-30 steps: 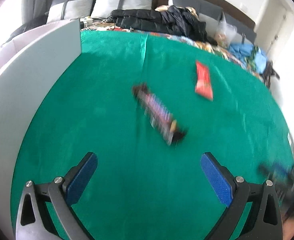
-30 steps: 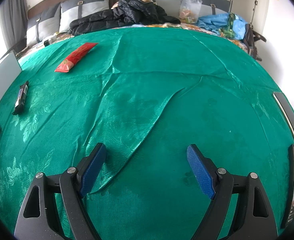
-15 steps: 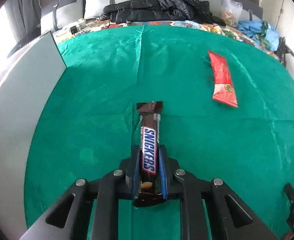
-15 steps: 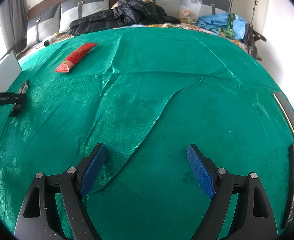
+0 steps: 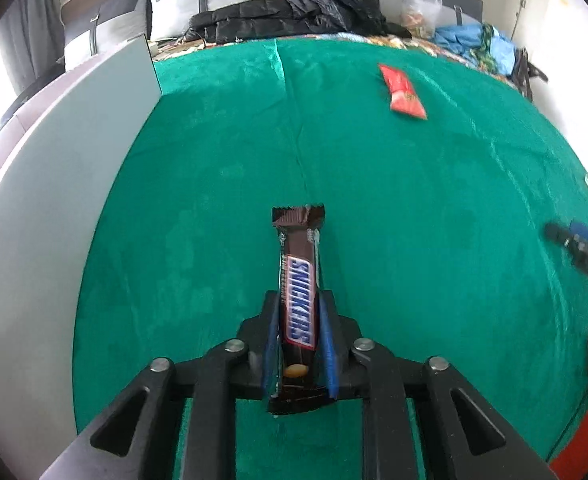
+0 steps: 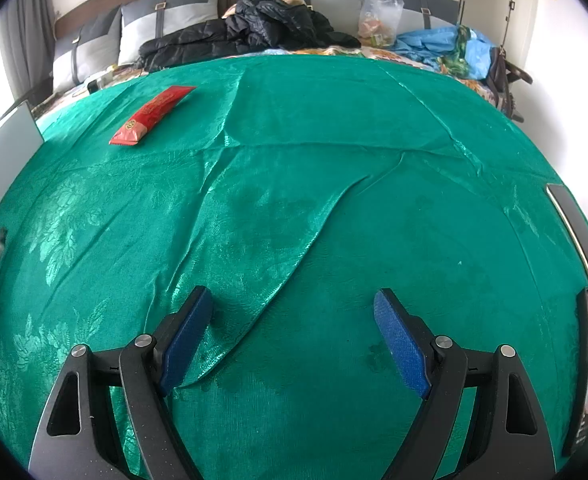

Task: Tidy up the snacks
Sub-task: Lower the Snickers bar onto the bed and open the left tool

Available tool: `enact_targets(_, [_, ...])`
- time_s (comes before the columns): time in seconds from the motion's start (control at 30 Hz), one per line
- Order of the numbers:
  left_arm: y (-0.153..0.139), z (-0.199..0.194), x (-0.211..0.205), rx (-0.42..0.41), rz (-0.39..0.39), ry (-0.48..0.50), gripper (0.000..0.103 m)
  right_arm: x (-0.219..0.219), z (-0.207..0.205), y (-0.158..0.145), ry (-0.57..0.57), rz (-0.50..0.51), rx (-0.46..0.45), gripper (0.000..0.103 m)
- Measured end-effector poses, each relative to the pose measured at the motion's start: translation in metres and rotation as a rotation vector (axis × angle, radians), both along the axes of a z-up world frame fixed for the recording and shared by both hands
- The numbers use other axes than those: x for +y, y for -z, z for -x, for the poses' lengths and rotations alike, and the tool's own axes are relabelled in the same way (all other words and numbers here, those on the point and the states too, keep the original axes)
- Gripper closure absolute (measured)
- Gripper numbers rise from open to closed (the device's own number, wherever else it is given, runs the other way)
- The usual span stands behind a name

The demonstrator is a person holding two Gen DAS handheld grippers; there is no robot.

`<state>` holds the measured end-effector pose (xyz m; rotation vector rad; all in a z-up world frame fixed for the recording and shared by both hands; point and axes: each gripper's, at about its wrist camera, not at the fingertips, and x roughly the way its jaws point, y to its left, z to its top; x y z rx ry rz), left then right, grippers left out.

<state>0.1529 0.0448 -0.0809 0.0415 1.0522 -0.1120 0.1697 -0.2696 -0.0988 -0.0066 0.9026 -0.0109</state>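
In the left wrist view, the left gripper [image 5: 299, 320] has its blue-padded jaws clamped on the sides of a brown Snickers bar [image 5: 299, 304], which points forward above the shiny green cloth [image 5: 222, 168]. A red snack packet [image 5: 403, 93] lies far ahead to the right, well apart, and a grey panel [image 5: 62, 184] borders the cloth on the left.

In the right wrist view, the right gripper [image 6: 294, 322] hangs with jaws wide apart, holding nothing, over the wrinkled green cloth [image 6: 334, 128]. The red snack packet [image 6: 152, 115] rests far off to the left.
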Motion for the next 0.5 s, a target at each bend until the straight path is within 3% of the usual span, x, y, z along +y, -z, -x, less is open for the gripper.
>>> enact_targets(0.07, [0.0, 0.001, 0.0, -0.028, -0.008, -0.007, 0.049, 0.0, 0.0, 0.0, 0.0, -0.001, 0.0, 0.018])
enact_targets(0.1, [0.0, 0.0, 0.001, -0.036, -0.014, -0.021, 0.03, 0.0, 0.0, 0.0, 0.0, -0.001, 0.0, 0.018])
enact_targets(0.13, [0.0, -0.001, 0.002, -0.047, -0.013, -0.032, 0.024, 0.0, 0.0, 0.0, 0.0, -0.001, 0.0, 0.018])
enact_targets(0.27, [0.007, -0.01, 0.007, -0.047, -0.009, -0.048, 0.02, 0.0, 0.0, 0.0, 0.0, -0.001, 0.0, 0.018])
enact_targets(0.4, [0.012, -0.012, 0.012, -0.066, -0.015, -0.061, 0.006, 0.0, 0.0, 0.0, 0.0, -0.001, 0.0, 0.018])
enact_targets(0.5, [0.015, -0.012, 0.017, -0.073, -0.007, -0.071, 0.001, 0.0, 0.0, 0.0, 0.0, -0.001, 0.0, 0.018])
